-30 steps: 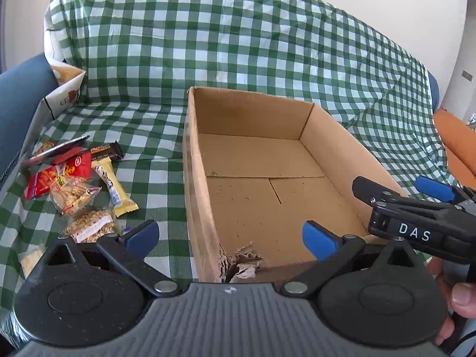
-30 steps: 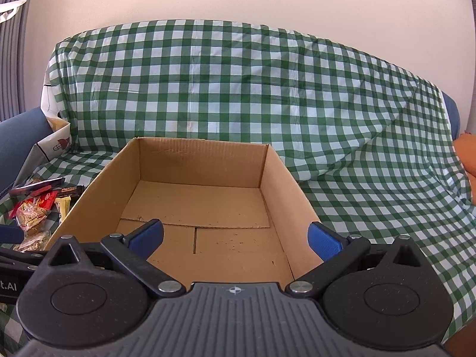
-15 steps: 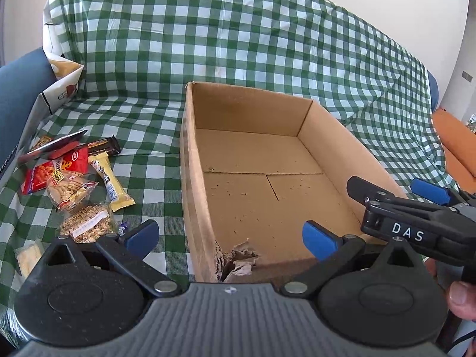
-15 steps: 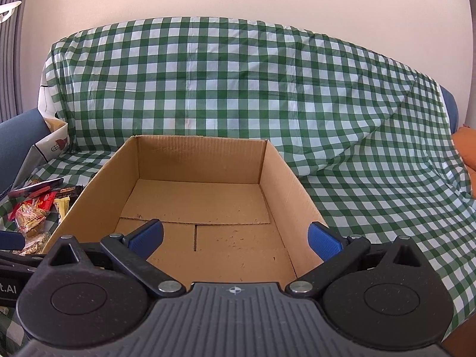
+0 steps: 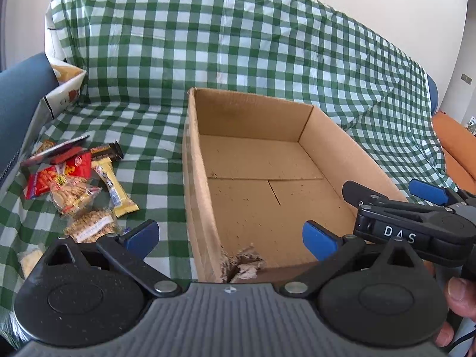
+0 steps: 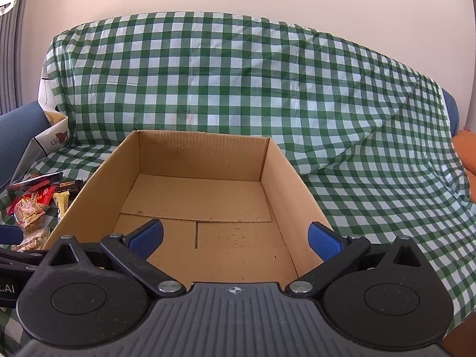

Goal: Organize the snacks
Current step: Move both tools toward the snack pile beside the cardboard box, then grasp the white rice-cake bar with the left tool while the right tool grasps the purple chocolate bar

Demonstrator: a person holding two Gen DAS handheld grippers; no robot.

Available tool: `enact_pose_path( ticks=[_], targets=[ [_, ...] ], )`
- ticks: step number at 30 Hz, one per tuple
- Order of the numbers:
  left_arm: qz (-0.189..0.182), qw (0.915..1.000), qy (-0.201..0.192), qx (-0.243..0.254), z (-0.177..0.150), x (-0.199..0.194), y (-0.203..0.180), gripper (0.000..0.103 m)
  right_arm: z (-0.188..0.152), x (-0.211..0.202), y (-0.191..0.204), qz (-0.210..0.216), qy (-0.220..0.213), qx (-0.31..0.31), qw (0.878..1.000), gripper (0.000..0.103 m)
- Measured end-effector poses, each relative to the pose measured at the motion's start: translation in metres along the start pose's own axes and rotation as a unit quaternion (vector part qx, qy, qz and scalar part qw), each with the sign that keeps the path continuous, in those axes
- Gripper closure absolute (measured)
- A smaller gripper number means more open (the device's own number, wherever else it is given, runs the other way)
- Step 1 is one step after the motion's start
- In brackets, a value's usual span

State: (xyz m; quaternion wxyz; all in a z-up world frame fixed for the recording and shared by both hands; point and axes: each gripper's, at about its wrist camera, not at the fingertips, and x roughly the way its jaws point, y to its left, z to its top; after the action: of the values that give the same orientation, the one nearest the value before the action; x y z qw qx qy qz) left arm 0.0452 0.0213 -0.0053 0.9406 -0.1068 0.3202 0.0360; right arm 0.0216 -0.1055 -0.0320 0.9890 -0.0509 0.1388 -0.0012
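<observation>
Both grippers are spread wide with nothing between the blue pads. The left gripper [image 5: 230, 235] sits low over the near-left corner of the cardboard box [image 5: 351, 154], and that corner is torn and ragged right at the bottom. The right gripper [image 6: 235, 235] looks straight down the length of the same box [image 6: 98, 184] from its near end, and you can also see it from the left camera, poking in from the right by the box's right wall [image 5: 395, 205], with a thumb [image 5: 459, 294] behind it.

The box is open-topped, nothing in it but a few crumbs on the floor flaps. It sits on a sofa covered with a green checked cloth [image 5: 238, 44].

The snacks [image 5: 74, 184] are piled on the cloth to the left of the box, apart from it: a red packet [image 5: 56, 172], a yellow bar [image 5: 116, 187], a dark chocolate bar [image 5: 105, 151], a couple of clear bags of biscuits [image 5: 74, 192]. From the right camera the same pile [image 6: 35, 205] peeks out past the box's left wall.
</observation>
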Motion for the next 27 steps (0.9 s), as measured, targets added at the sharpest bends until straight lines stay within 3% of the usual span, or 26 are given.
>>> enact_pose_path(
  ticks=[5, 7, 8, 11, 12, 15, 19, 22, 27],
  targets=[
    [0.008, 0.9998, -0.012, -0.016, 0.001, -0.007, 0.017, 0.001, 0.007, -0.001, 0.015, 0.019, -0.004, 0.008, 1.0, 0.001],
    [0.015, 0.9993, -0.014, -0.03, 0.001, -0.011, 0.029, 0.008, 0.01, -0.002, 0.023, 0.034, -0.005, 0.011, 0.999, 0.004],
    [0.019, 0.999, -0.015, -0.038, 0.001, -0.013, 0.037, 0.015, 0.012, -0.002, 0.03, 0.043, -0.006, 0.012, 0.999, 0.006],
    [0.029, 0.9969, -0.013, -0.072, 0.002, -0.02, 0.063, 0.034, 0.016, -0.004, 0.051, 0.074, -0.009, 0.008, 0.997, 0.02],
    [0.031, 0.9956, -0.012, -0.087, 0.002, -0.022, 0.074, 0.043, 0.018, -0.005, 0.059, 0.085, -0.01, 0.007, 0.996, 0.029],
    [0.043, 0.9888, -0.008, -0.143, 0.001, -0.029, 0.109, 0.055, 0.02, -0.006, 0.083, 0.122, -0.01, -0.001, 0.992, 0.048],
    [0.076, 0.9753, 0.014, -0.207, -0.007, -0.03, 0.156, 0.056, 0.019, -0.011, 0.125, 0.176, -0.001, -0.023, 0.984, 0.053],
    [0.088, 0.9603, 0.047, -0.26, -0.015, -0.024, 0.188, 0.056, 0.008, -0.005, 0.158, 0.209, 0.031, -0.064, 0.975, 0.052],
    [0.118, 0.9472, 0.072, -0.289, -0.028, -0.017, 0.218, 0.056, -0.01, 0.014, 0.2, 0.229, 0.086, -0.1, 0.964, 0.052]
  ],
)
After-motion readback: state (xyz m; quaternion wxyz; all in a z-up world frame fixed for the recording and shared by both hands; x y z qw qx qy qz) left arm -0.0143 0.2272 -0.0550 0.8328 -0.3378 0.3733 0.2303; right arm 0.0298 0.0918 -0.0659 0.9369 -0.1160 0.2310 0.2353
